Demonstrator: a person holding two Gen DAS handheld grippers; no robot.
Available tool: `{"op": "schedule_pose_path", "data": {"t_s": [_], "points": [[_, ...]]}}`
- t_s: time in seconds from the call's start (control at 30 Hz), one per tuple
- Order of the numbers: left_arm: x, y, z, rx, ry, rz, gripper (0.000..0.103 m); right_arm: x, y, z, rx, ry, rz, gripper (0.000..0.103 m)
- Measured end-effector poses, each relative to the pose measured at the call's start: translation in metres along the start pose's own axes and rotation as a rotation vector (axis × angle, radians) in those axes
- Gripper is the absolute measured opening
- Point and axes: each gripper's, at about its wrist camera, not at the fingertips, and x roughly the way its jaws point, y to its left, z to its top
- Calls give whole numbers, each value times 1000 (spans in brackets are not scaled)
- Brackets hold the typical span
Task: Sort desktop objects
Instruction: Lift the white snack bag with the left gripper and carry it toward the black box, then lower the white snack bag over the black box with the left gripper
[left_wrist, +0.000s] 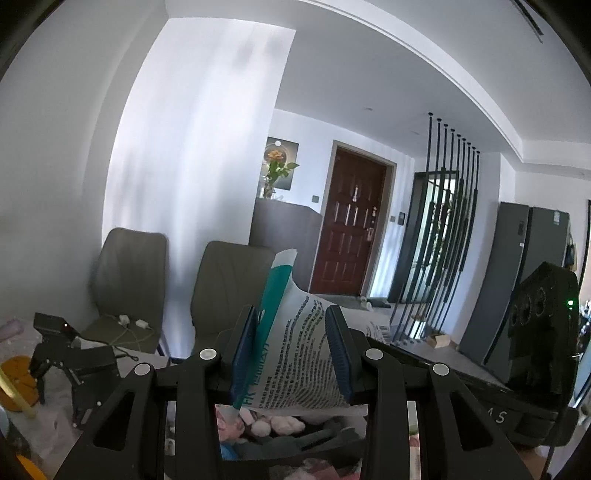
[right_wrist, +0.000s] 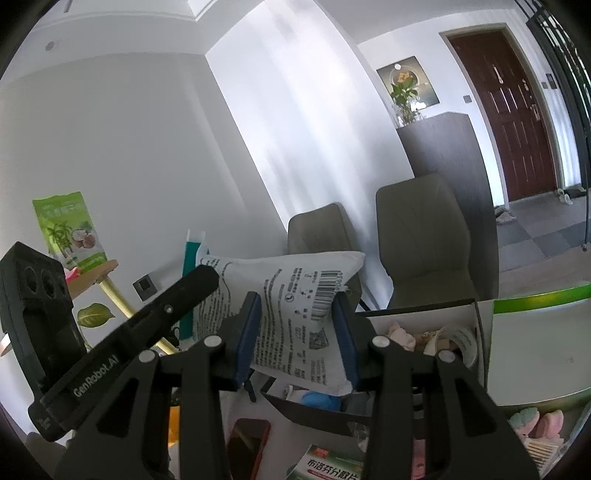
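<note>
- Between both grippers, raised over the open box (right_wrist: 424, 314), hangs the white printed pouch (right_wrist: 295, 295); my left gripper (left_wrist: 291, 350) pinches its teal-edged end, my right gripper (right_wrist: 299, 332) the barcode end, both nearly closed on it.
- Its long axis runs from one gripper to the other, so I judge neither is nearer.
- Only my right view shows the box's wall; the left shows soft toys (left_wrist: 273, 424) beneath.

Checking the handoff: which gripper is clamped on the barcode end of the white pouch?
The right gripper; its pads squeeze the white pouch beside the barcode. The left gripper holds the teal-striped end.
</note>
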Motion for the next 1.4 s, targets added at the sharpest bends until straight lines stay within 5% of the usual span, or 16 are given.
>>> {"op": "schedule_pose_path", "data": {"t_s": [0.6, 1.4], "points": [[66, 60, -9, -84, 31, -10, 38, 81, -15, 4, -8, 29, -57, 41], [167, 150, -53, -256, 187, 47, 37, 192, -39, -25, 21, 140, -138, 41]]}}
